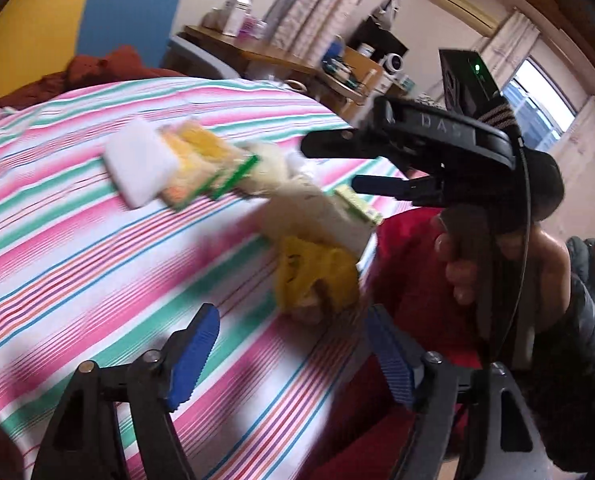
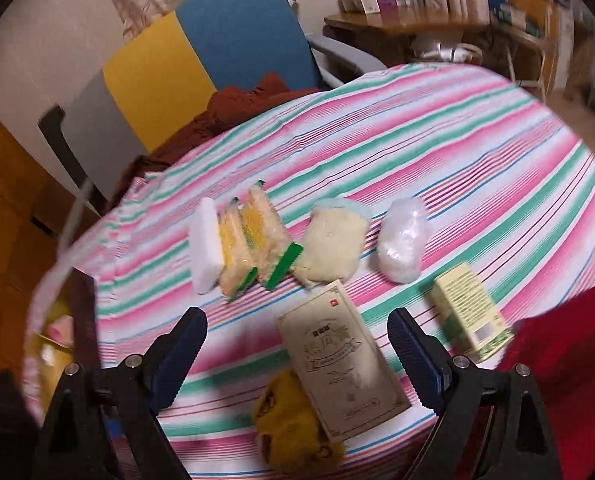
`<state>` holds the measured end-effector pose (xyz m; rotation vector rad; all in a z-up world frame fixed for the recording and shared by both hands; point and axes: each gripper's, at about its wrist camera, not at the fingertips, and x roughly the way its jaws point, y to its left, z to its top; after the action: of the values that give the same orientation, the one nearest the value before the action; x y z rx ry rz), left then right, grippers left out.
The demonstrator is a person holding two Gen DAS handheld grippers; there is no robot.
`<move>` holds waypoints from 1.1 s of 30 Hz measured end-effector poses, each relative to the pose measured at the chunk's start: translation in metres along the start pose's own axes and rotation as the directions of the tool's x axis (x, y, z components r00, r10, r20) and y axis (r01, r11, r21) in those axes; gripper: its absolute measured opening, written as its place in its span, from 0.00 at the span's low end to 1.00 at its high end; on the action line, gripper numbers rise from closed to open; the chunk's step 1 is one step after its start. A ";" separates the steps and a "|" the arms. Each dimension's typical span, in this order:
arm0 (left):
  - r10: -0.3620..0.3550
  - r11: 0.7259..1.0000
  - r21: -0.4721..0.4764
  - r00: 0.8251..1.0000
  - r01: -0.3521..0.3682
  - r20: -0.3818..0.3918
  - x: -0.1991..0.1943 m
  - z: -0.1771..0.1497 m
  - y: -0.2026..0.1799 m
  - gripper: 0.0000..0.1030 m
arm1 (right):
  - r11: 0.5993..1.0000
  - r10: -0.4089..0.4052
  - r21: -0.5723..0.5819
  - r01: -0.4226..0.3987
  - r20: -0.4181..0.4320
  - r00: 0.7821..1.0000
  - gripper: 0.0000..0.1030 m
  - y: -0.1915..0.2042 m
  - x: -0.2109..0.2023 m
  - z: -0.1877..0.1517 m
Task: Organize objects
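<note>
Beige box bears unreadable print; right gripper reads "DAS".

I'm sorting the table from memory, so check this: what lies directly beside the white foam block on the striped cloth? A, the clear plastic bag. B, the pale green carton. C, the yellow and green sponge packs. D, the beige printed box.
C: in the right wrist view the white foam block lies right against the yellow and green sponge packs; the other three items sit farther away.
</note>
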<state>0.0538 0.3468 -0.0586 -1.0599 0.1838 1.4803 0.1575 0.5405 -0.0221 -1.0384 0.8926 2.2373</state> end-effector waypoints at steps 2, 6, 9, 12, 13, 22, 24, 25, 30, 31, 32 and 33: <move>-0.015 1.000 0.020 1.000 0.016 -0.020 0.015 0.005 -0.007 0.79 | 1.000 0.021 0.012 -0.021 0.001 1.000 0.90 -0.001 0.001 -0.001; -0.061 0.998 0.009 0.996 0.061 -0.059 0.040 0.012 -0.010 0.80 | 0.998 0.058 0.033 -0.058 0.004 0.998 0.90 -0.003 0.001 -0.001; -0.079 0.997 -0.006 0.994 0.079 -0.080 0.058 0.018 -0.009 0.82 | 0.996 0.070 0.048 -0.070 0.008 0.998 0.90 -0.006 0.001 -0.001; -0.129 0.991 -0.032 0.987 0.127 -0.092 0.069 0.020 -0.003 0.83 | 0.996 0.074 0.050 -0.074 0.003 0.997 0.90 -0.008 0.001 0.000; -0.143 0.989 -0.049 0.985 0.139 -0.095 0.071 0.020 0.000 0.83 | 0.996 0.072 0.048 -0.072 0.000 0.997 0.90 -0.008 0.002 0.000; -0.157 0.987 -0.053 0.979 0.151 -0.133 0.076 0.015 0.005 0.59 | 0.997 0.045 0.070 -0.044 -0.016 0.999 0.90 -0.011 0.006 0.002; -0.137 0.990 -0.040 0.982 0.133 -0.129 0.073 0.012 0.005 0.54 | 0.996 0.051 0.068 -0.050 -0.020 0.998 0.90 -0.011 0.006 0.002; -0.132 0.991 -0.037 0.983 0.129 -0.124 0.070 0.011 0.006 0.53 | 0.997 0.049 0.067 -0.047 -0.020 0.999 0.90 -0.011 0.006 0.002; -0.056 0.998 -0.010 0.993 0.056 -0.102 0.037 -0.008 0.016 0.50 | 0.997 0.058 0.061 -0.054 -0.054 0.997 0.90 -0.010 0.011 0.003; -0.022 1.000 -0.002 0.995 0.022 -0.100 0.027 -0.014 0.019 0.50 | 0.997 0.063 0.059 -0.059 -0.075 0.995 0.90 -0.010 0.015 0.003; 0.001 1.000 0.002 0.995 -0.001 -0.096 0.018 -0.019 0.022 0.50 | 0.997 0.057 0.059 -0.052 -0.096 0.994 0.90 -0.009 0.018 0.003; 0.018 1.000 0.004 0.996 -0.017 -0.092 0.012 -0.023 0.024 0.50 | 0.998 0.038 0.058 -0.032 -0.108 0.993 0.90 -0.008 0.021 0.002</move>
<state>0.0461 0.3342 -0.0905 -1.1273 0.2611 1.4472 0.1502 0.5511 -0.0406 -1.1358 1.0219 2.1884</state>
